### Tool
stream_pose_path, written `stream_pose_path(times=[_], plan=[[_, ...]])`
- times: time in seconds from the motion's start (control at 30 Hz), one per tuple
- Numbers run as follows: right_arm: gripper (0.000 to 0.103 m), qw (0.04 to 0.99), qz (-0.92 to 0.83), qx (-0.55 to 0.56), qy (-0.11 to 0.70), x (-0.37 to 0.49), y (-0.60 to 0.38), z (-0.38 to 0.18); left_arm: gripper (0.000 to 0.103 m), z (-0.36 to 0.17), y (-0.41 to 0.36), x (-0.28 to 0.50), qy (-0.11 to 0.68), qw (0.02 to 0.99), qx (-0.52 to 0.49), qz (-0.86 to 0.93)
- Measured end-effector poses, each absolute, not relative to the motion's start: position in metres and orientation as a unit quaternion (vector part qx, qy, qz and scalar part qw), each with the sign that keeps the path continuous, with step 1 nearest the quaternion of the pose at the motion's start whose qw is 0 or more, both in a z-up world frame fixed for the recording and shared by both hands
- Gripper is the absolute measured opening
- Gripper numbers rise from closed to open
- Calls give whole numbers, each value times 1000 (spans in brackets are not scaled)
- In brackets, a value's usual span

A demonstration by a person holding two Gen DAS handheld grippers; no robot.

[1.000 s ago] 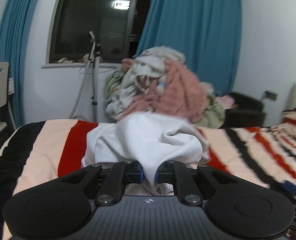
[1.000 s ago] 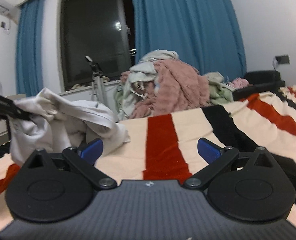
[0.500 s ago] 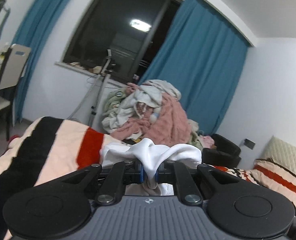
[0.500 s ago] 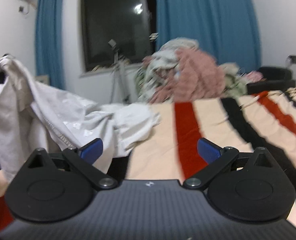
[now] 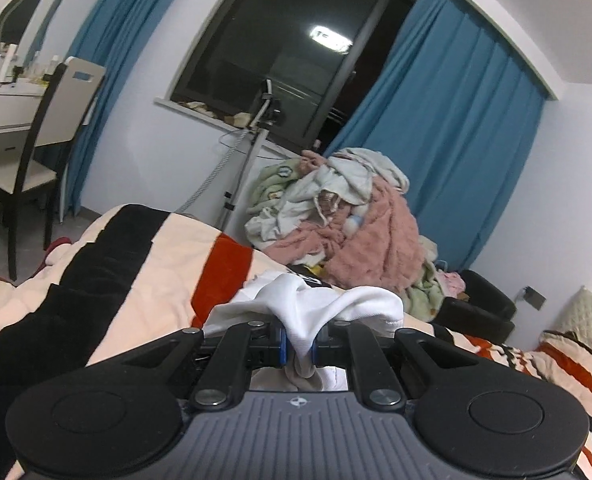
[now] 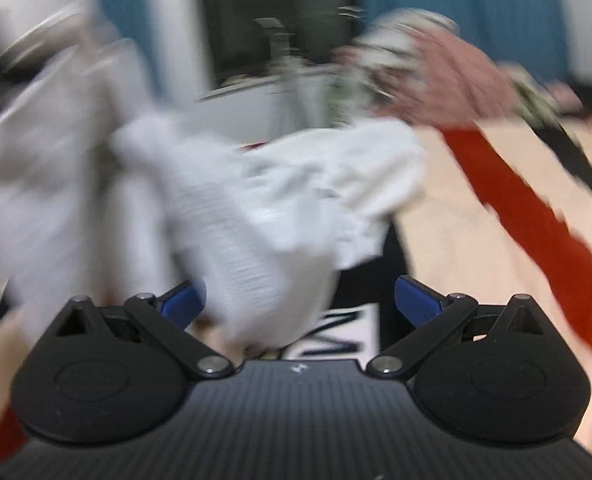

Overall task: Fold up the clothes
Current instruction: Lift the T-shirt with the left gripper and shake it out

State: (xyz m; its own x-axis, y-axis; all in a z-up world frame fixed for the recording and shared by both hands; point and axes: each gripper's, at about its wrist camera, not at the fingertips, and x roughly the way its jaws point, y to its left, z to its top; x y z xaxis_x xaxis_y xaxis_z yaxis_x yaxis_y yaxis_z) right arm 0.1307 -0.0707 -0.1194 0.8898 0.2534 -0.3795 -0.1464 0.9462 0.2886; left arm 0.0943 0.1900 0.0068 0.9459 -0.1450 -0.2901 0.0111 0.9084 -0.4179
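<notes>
Left claw (image 5: 299, 346) pinches the white garment (image 5: 316, 304); right claw (image 6: 298, 302) gapes wide, cloth between, unpressed.

A garment (image 5: 308, 308) lies on the bed (image 5: 144, 280), bunched just ahead of the left gripper (image 5: 299, 346). Behind the bed stands a heap of clothes (image 5: 344, 220), with a tripod (image 5: 252, 152) to its left. A chair (image 5: 36, 152) and dresser (image 5: 0, 108) stand far left.

Was a home bedroom: bed (image 5: 144, 280) under a striped blanket, heaped laundry (image 5: 348, 216) beyond it, blue curtains (image 5: 448, 148) framing a dark window (image 5: 288, 52), a vanity mirror (image 5: 28, 12) and chair (image 5: 44, 136) beside.
</notes>
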Motion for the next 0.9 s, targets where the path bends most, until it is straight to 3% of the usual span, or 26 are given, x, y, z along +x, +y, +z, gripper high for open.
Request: stream_pose_path(times=[0.13,0.27,0.5,0.57,0.63,0.9], plan=[[103,951,38,257,171,137,-117,-120,11,5,191,109,148,961,-230,-40],[103,946,-27,297,131,140,-150,-109,11,8,184,112,119,962,-234,-68],[102,933,-11,235,272,175,-136,-132,10,12,181,99,102,959,-249,-86],[102,936,-28,219,273,169,-135,-128,10,12,186,94,100,955,-265,-83],[102,948,-67,206,233,155,-139,-113,10,14,193,88,96,950,-284,-89],[102,982,-145,110,-54,71,-166,18,10,18,210,63,69,922,-350,-152]])
